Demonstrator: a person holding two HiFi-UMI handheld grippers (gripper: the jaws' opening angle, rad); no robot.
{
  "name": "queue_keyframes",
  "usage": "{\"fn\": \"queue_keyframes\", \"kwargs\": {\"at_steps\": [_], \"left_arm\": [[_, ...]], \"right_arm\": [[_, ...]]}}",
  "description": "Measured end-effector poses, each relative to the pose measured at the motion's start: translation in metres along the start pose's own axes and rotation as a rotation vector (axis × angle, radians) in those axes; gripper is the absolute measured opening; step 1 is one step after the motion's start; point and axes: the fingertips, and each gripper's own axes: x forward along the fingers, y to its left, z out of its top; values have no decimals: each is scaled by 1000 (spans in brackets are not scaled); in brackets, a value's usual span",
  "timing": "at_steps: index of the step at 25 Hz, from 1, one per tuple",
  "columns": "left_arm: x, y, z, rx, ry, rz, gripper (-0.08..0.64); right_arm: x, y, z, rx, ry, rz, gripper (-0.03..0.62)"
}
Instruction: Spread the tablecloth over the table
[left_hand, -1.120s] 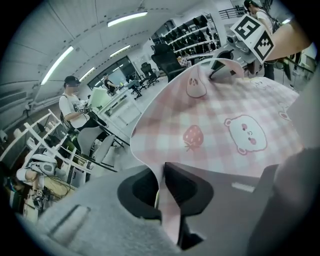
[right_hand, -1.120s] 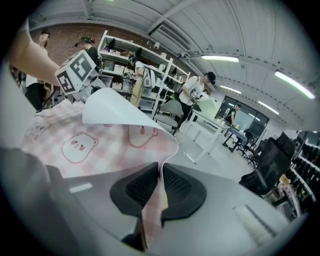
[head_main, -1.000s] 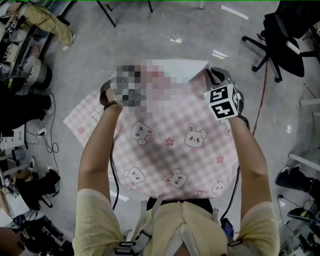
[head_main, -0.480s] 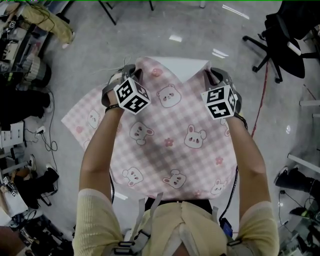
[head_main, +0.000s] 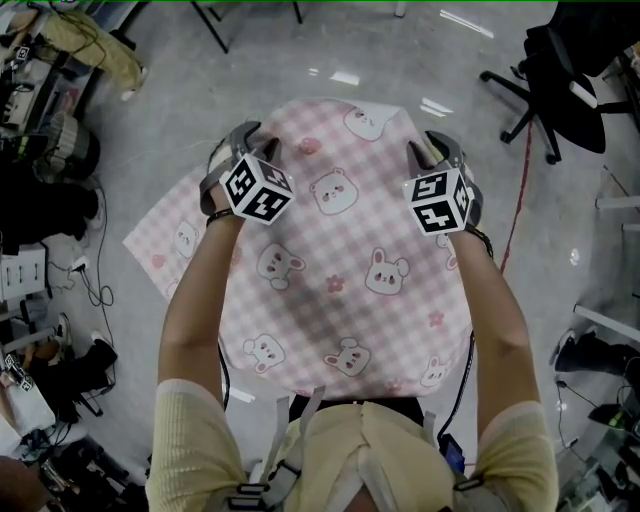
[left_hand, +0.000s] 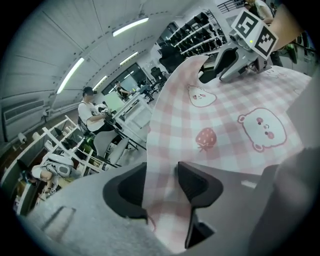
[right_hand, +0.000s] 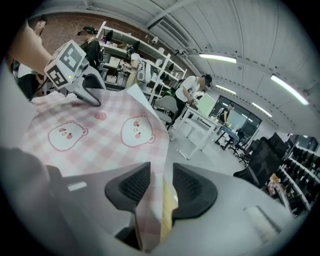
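Now the pink checked tablecloth (head_main: 340, 270) drapes over the hidden table. Its far edge runs crosswise from the left gripper (left_hand: 161, 176) to the right gripper (right_hand: 161, 180). Both jaws have just been opening, and a cloth corner hangs loose between each pair.

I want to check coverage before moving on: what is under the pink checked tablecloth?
The tablecloth hides everything beneath it, so no tabletop can be seen. Only grey floor shows around its edges.
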Motion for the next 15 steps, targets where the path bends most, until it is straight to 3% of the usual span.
{"fn": "queue_keyframes", "kwargs": {"at_steps": [6, 15], "left_arm": [[-11, 22, -2, -88, -20, 108, 224], [-48, 9, 10, -203, -103, 40, 208]], "right_arm": [[-17, -7, -2, 36, -13, -27, 144], [-57, -5, 5, 88, -67, -34, 163]]}}
